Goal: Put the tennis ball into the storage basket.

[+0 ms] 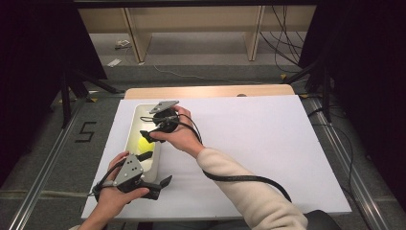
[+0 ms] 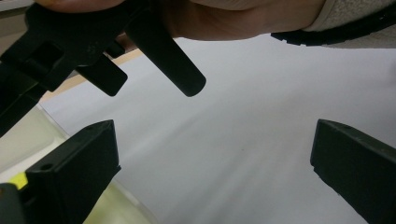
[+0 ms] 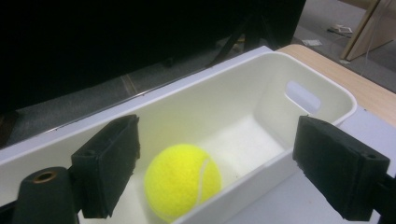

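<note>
A yellow tennis ball (image 1: 142, 143) lies inside a long white bin (image 1: 136, 115) at the table's left side. My right gripper (image 1: 149, 134), held by a hand reaching across, hovers over the bin's right rim. In the right gripper view the right gripper (image 3: 219, 144) is open, with the ball (image 3: 183, 182) resting on the bin's (image 3: 261, 93) floor below and between the jaws, untouched. My left gripper (image 1: 155, 168) sits at the bin's near end. It is open (image 2: 210, 154) and holds nothing; its left jaw is over the bin's corner (image 2: 28, 135).
White paper (image 1: 258, 143) covers the table to the right of the bin. The right forearm and the gripper's cable (image 1: 249, 178) cross the near middle. A wooden table edge (image 1: 210, 91) lies at the back, with floor and shelving beyond.
</note>
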`<state>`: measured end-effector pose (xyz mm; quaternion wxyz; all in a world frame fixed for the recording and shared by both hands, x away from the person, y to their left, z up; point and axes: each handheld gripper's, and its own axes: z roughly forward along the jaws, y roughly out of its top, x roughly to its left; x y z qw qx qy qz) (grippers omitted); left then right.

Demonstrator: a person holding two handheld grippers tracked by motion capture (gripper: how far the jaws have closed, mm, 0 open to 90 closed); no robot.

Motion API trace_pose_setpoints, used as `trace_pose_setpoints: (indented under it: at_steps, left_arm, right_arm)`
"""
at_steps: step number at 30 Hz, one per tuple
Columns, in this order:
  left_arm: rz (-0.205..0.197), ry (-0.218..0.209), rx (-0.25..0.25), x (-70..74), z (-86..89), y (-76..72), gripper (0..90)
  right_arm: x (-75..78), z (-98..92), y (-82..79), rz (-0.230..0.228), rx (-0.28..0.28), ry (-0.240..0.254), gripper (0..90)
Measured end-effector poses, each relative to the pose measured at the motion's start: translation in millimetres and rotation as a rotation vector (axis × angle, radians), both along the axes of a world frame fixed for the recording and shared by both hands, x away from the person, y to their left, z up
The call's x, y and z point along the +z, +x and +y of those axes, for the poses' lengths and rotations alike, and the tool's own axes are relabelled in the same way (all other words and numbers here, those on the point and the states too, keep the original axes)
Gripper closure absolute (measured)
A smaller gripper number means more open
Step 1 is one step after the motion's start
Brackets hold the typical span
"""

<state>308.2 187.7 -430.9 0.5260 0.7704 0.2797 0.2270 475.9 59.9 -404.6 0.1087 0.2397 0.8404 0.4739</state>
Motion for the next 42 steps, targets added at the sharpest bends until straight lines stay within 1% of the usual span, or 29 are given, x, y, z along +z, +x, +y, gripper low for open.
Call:
trace_pose_setpoints:
  at_steps: [5, 9, 20, 23, 24, 25, 29, 37, 42]
  left_arm:
    - [0.001, -0.002, 0.000, 0.0, -0.3, 0.0, 0.4]
    - [0.001, -0.002, -0.001, 0.0, -0.4, -0.1, 0.4]
    - [0.006, -0.003, -0.002, -0.5, -0.5, 0.2, 0.4]
    - [0.006, -0.003, -0.002, -0.7, -0.5, 0.3, 0.4]
    - [0.005, -0.002, -0.002, -0.6, -0.5, 0.2, 0.4]
    - [0.006, -0.003, -0.001, -0.5, -0.5, 0.1, 0.4]
    - [0.007, -0.005, 0.000, -0.7, -0.3, 0.2, 0.4]
    - [0.007, -0.007, 0.001, -0.5, 0.1, 0.1, 0.4]
    - [0.008, -0.007, 0.000, -0.6, -0.1, 0.1, 0.4]
  right_arm:
    - [-0.6, -6.9, -0.7, 0.004, -0.008, -0.002, 15.6]
    - [0.2, -14.2, -1.4, -0.003, -0.013, 0.001, 15.6]
    - [-2.8, -42.2, -1.5, 0.001, -0.048, -0.004, 15.7]
    - [-4.2, -48.8, -0.9, 0.003, -0.058, -0.008, 15.8]
    - [-4.2, -50.5, -1.6, 0.015, -0.065, -0.010, 15.8]
    - [-4.7, -52.2, -1.3, 0.008, -0.063, -0.010, 15.8]
    - [-4.5, -58.7, -2.7, 0.014, -0.068, -0.013, 15.9]
    - [-5.3, -73.5, -4.7, 0.012, -0.077, -0.021, 15.9]
    - [-5.0, -82.8, -6.3, 0.007, -0.089, -0.017, 15.9]
